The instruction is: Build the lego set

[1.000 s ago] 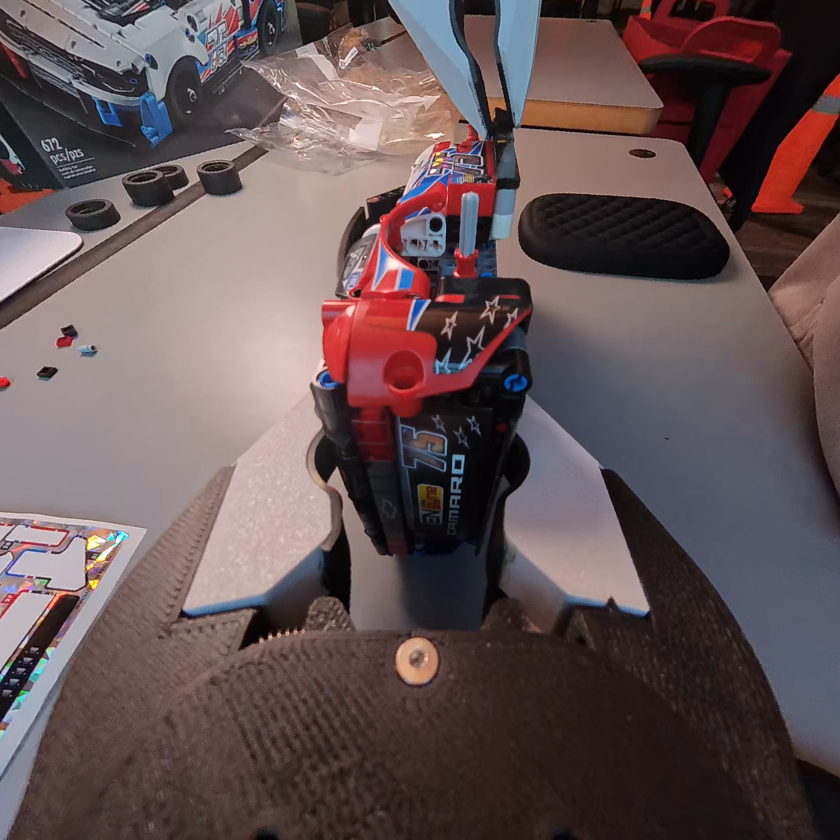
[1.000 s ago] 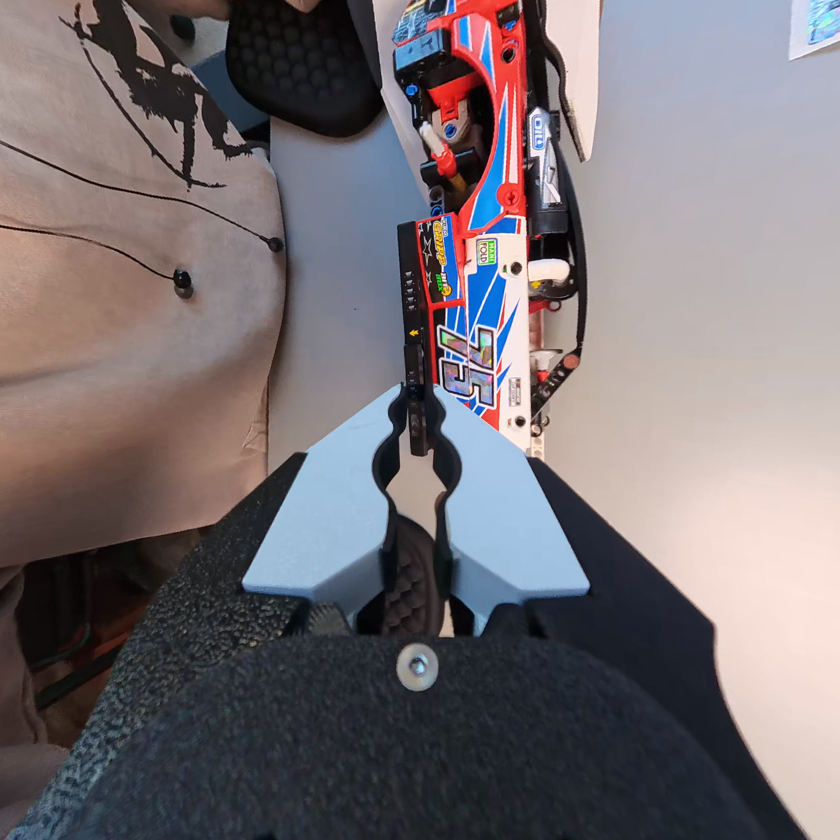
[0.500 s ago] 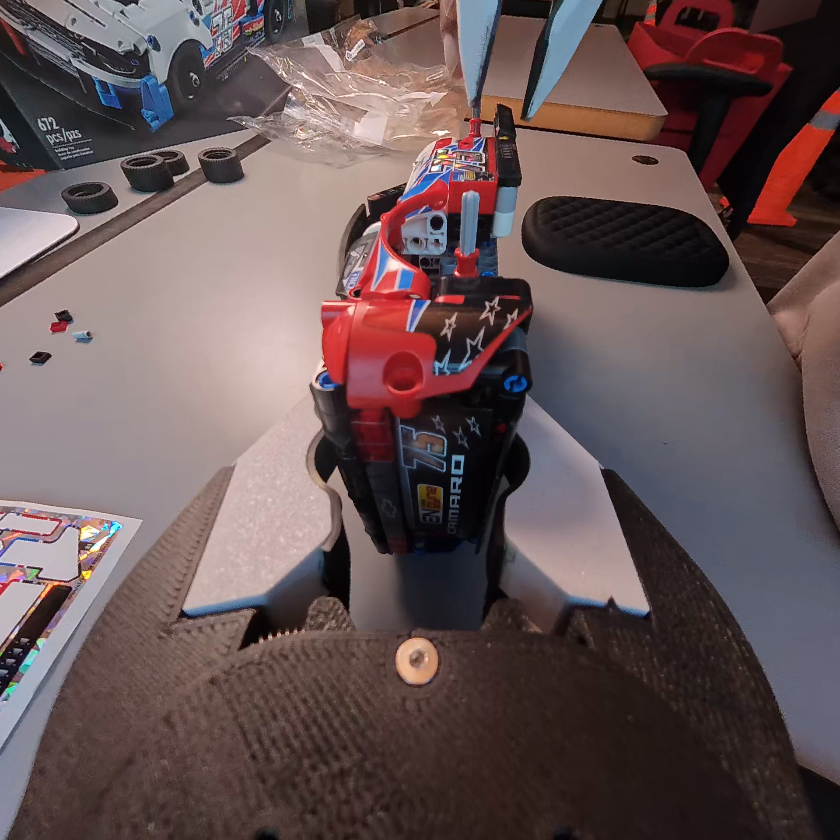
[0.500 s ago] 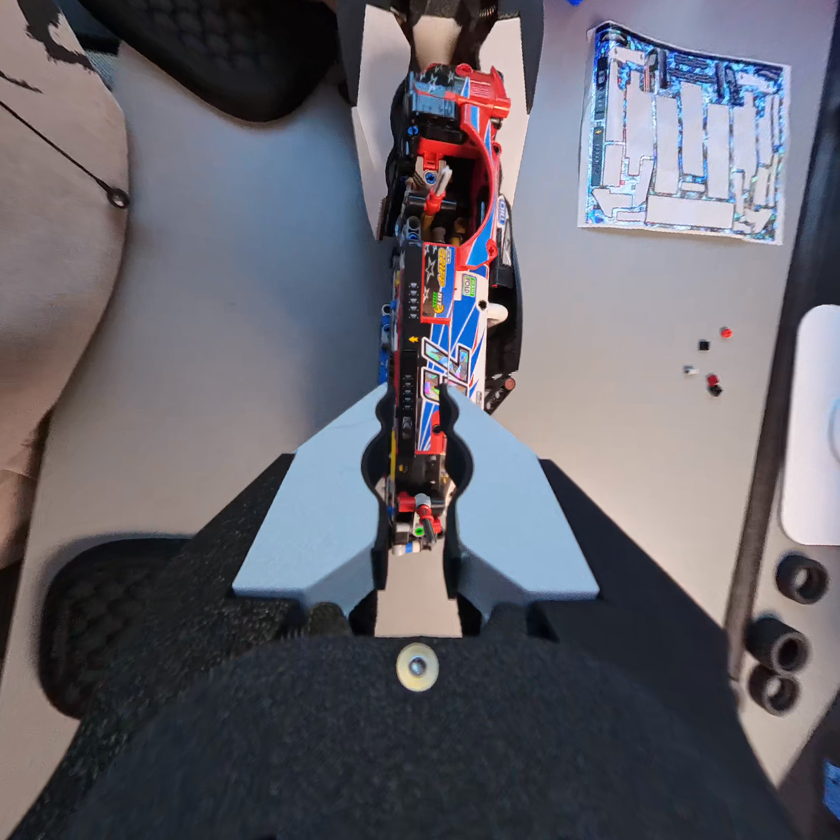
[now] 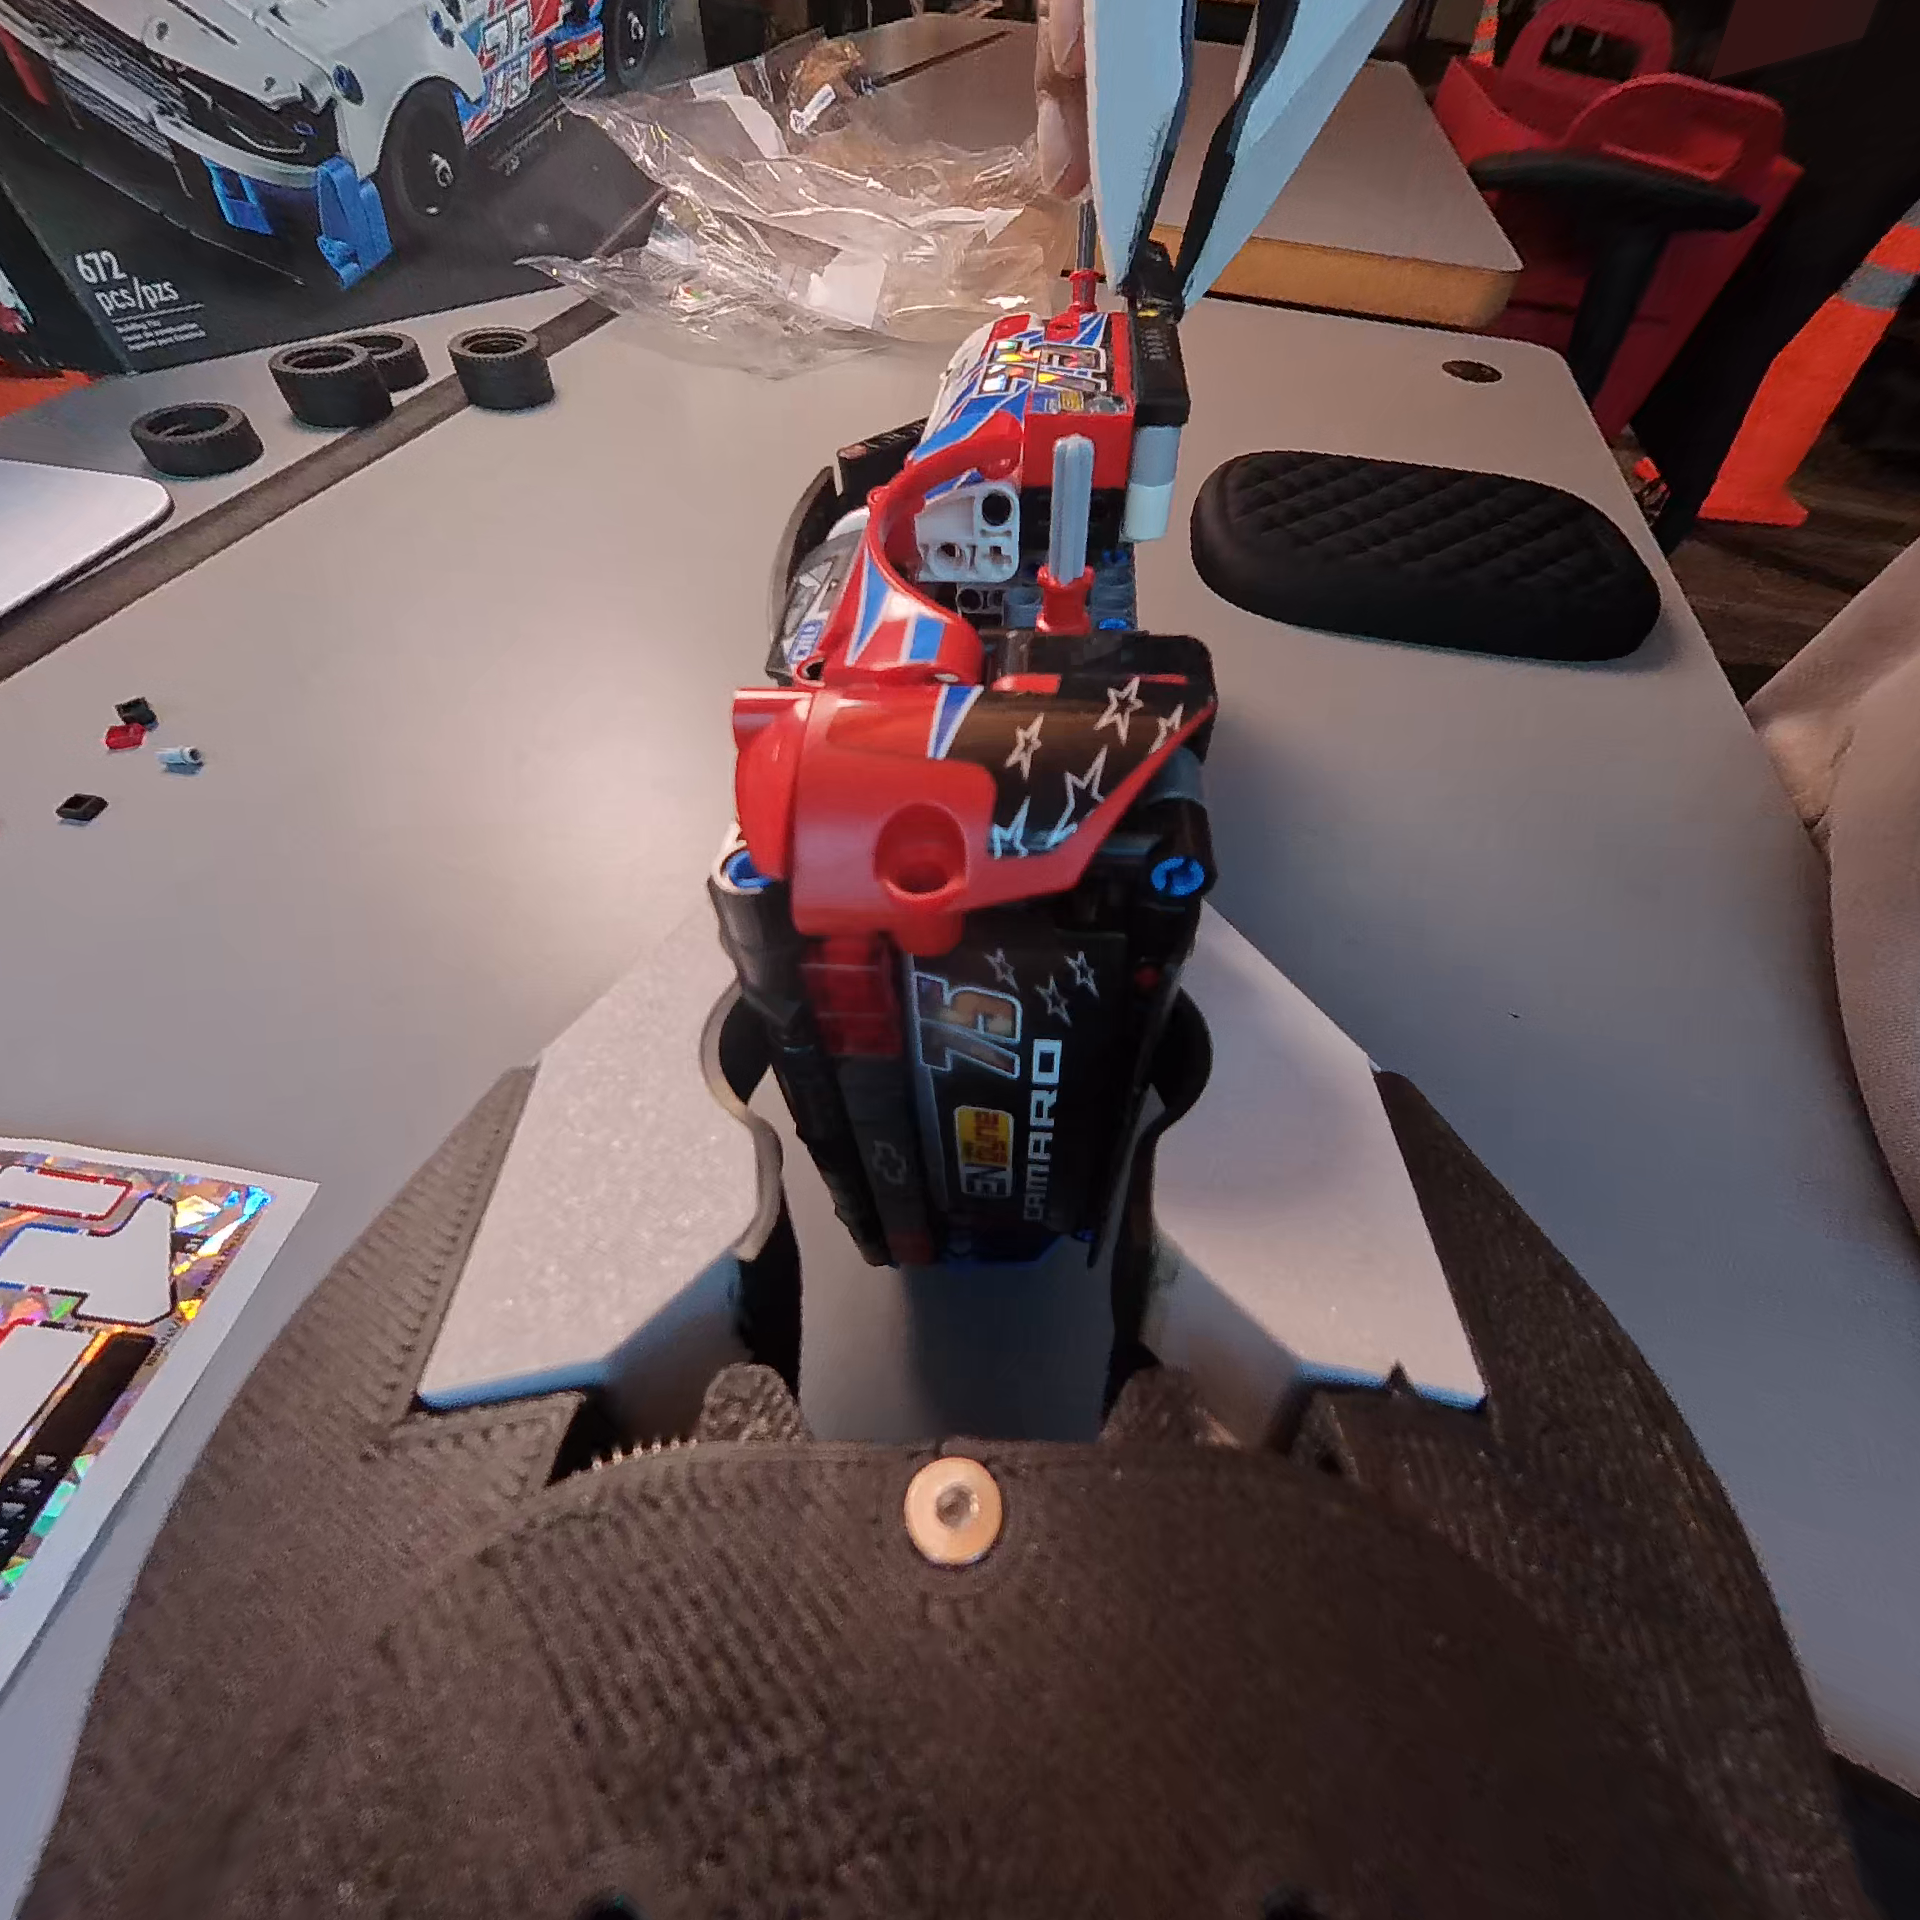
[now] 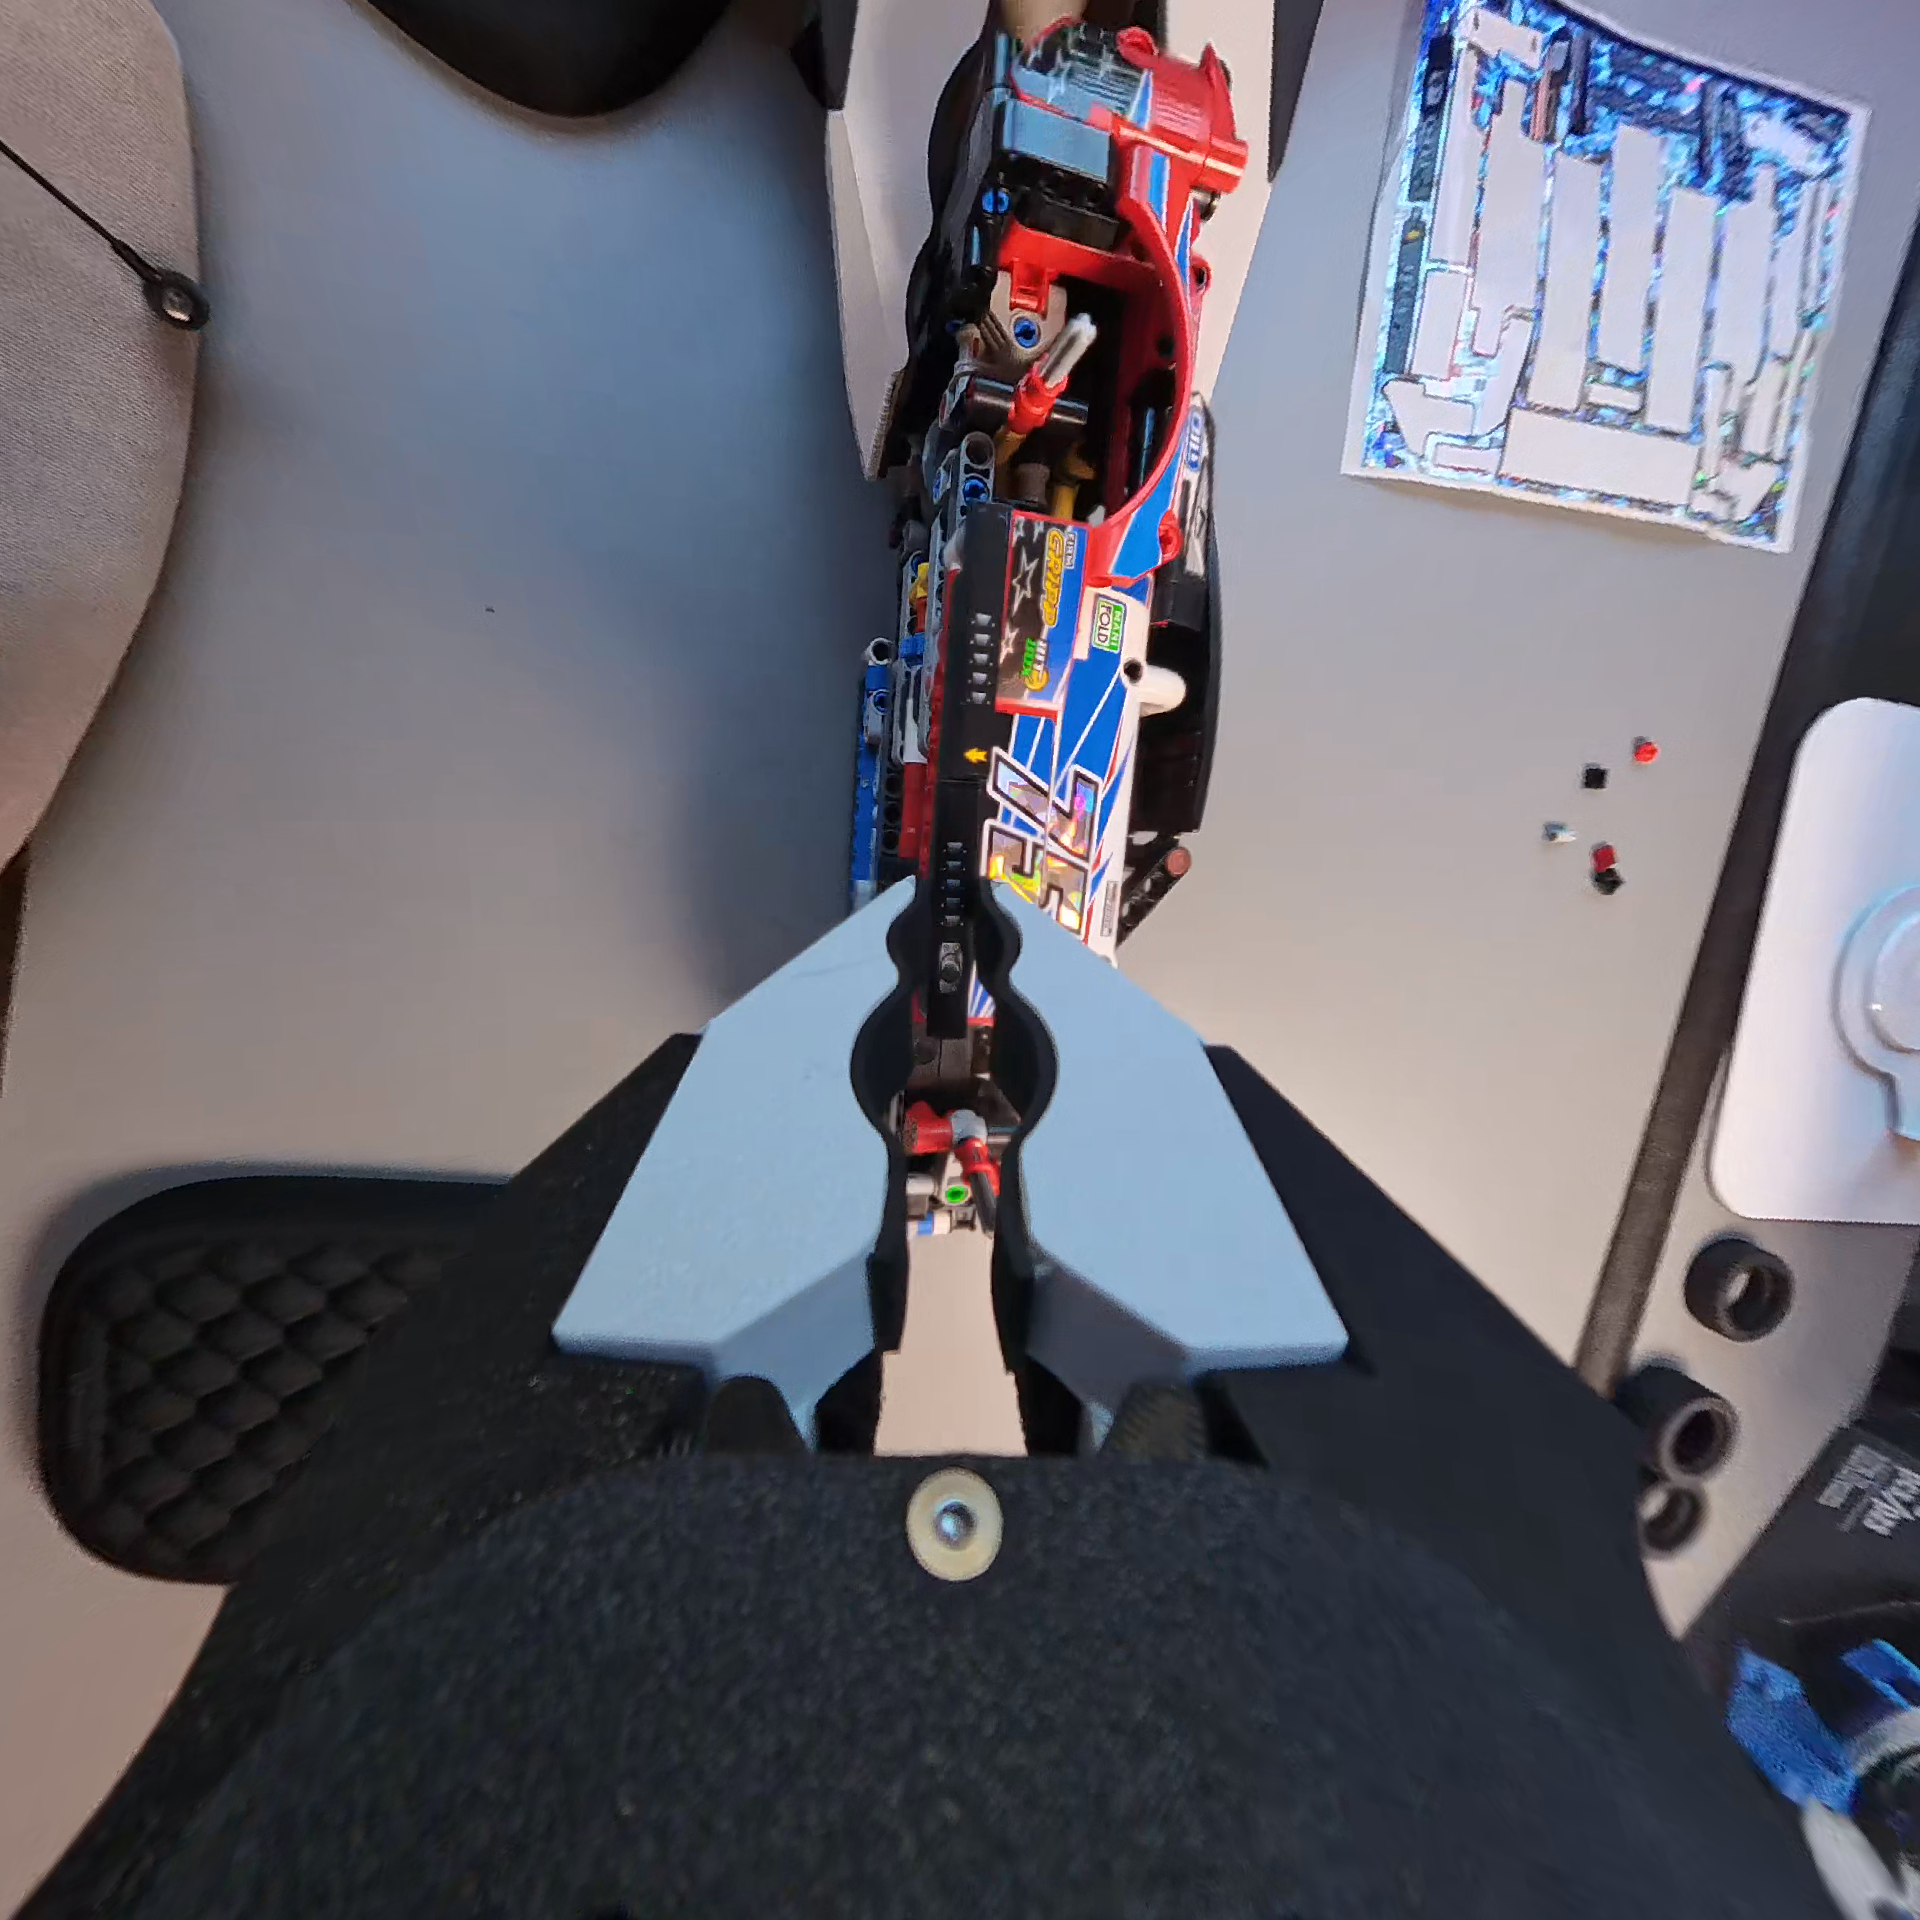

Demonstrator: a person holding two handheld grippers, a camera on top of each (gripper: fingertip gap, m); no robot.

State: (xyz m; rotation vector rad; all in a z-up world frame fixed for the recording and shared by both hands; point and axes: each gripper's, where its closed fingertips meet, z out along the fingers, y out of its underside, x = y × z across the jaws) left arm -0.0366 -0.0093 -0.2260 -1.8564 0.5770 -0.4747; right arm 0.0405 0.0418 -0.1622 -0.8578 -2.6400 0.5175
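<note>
The left gripper has its jaws closed on the near end of the lego car, which stands on its side on the grey worktop. At the car's far end the right gripper comes down from above, its jaws pinched on a thin black strip along the upper edge. Four loose black tyres sit far left near the set's box. A shiny sticker sheet lies near left, and a crumpled clear bag lies behind the car.
</note>
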